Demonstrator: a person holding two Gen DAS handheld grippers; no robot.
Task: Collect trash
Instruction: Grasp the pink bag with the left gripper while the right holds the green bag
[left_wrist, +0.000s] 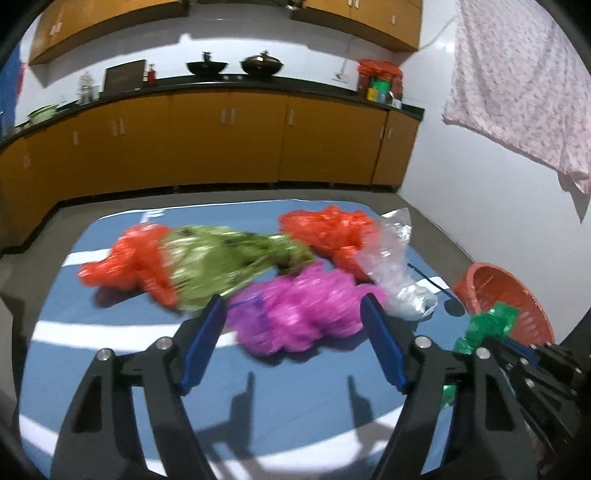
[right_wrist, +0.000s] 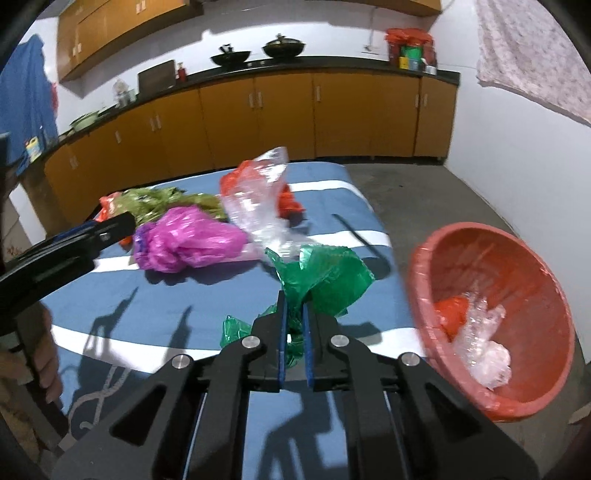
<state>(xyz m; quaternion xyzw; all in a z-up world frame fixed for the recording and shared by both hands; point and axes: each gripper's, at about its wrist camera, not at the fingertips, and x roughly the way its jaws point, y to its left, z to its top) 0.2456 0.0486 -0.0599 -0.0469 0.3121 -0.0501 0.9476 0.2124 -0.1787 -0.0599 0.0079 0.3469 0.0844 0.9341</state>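
Note:
Crumpled plastic bags lie on a blue striped mat (left_wrist: 122, 369). My left gripper (left_wrist: 293, 308) is open, its jaws on either side of a magenta bag (left_wrist: 295, 314) and a little above the mat. Behind it lie an olive-green bag (left_wrist: 221, 262), two orange-red bags (left_wrist: 129, 262) (left_wrist: 328, 230) and a clear bag (left_wrist: 395, 266). My right gripper (right_wrist: 293, 308) is shut on a green bag (right_wrist: 325, 273), held above the mat's right part, left of a red basket (right_wrist: 491, 258). The basket holds an orange bag (right_wrist: 452, 312) and clear plastic (right_wrist: 484, 347).
The mat (right_wrist: 147, 306) lies on a grey concrete floor (right_wrist: 424, 192). Yellow kitchen cabinets (left_wrist: 221, 140) run along the back under a dark counter with woks. A white wall with a hanging floral cloth (left_wrist: 517, 81) is on the right. A black stick (right_wrist: 356, 230) lies near the mat's right edge.

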